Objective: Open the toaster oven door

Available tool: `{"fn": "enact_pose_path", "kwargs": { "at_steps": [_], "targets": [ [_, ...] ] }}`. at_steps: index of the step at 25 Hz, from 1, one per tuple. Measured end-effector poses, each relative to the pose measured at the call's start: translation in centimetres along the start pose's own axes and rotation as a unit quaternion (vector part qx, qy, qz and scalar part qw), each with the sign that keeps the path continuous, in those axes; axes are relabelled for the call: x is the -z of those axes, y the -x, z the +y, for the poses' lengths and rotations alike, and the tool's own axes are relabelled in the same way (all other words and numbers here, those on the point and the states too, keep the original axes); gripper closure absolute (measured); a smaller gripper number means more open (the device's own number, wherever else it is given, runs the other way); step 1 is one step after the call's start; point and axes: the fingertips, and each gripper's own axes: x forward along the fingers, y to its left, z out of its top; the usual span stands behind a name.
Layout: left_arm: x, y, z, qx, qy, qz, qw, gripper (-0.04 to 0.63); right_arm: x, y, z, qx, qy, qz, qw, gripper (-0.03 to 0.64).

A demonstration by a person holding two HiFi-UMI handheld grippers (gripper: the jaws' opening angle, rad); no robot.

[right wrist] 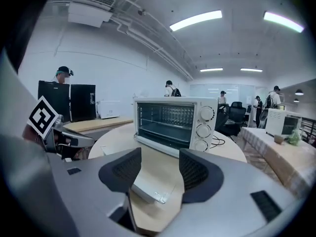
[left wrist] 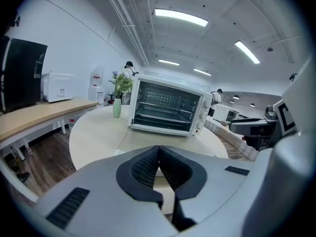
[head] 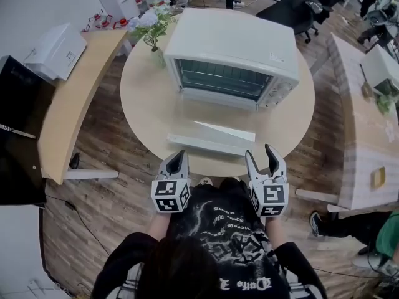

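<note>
Round beige tabletop (head: 149, 112) carries a white boxy toaster oven (head: 230, 45), its glass door (head: 215, 137) lying folded down flat in front. Left gripper (head: 177, 157) fingers are pressed together on nothing; right gripper (head: 260, 156) fingers stand spread and empty

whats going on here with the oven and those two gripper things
A person holds a gripper in each hand at the near edge of the round table. The toaster oven has its door already folded down flat, handle toward them. The right gripper is open and empty; the left gripper is shut on nothing. Neither grips the door.
</note>
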Motion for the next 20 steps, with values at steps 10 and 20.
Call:
{"fn": "enact_pose_path", "kwargs": {
  "at_steps": [10, 20],
  "targets": [
    [-1.3, 0.1, -0.7, 0.012, -0.014, -0.016, 0.9997, 0.578, -0.3, 0.3, 0.7, 0.001, 0.012, 0.002, 1.000, 0.485],
    [-1.0, 0.2, -1.0, 0.016, -0.012, -0.016, 0.9997, 0.578, 0.4, 0.2, 0.9, 0.010, 0.009, 0.014, 1.000, 0.607]
  ]
}}
